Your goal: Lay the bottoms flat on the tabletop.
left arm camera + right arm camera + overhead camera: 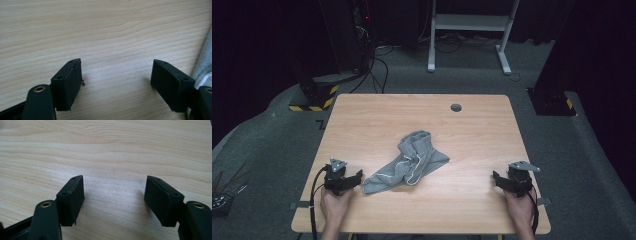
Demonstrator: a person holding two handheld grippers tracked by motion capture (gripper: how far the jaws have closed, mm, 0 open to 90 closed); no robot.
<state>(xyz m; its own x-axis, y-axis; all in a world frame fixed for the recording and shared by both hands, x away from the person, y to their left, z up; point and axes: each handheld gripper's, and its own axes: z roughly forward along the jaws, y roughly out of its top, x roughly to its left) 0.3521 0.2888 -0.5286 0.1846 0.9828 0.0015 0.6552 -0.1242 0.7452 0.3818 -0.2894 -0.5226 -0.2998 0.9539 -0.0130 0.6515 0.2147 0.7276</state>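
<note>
A crumpled grey garment (410, 161) with a white drawstring lies near the middle of the wooden table (377, 117). My left gripper (356, 176) rests on the table at the near left, just left of the garment's lower corner. Its jaws stand wide apart over bare wood in the left gripper view (116, 82), with a strip of grey cloth (205, 62) at the right edge. My right gripper (497, 178) sits at the near right, well clear of the garment. In the right gripper view (114, 201) its jaws are open over bare wood.
A round cable hole (456, 107) sits near the table's far edge. Beyond the table stand a white desk frame (472, 30) and black stands with yellow-striped bases (314, 97). Cables trail over the grey floor at the back left.
</note>
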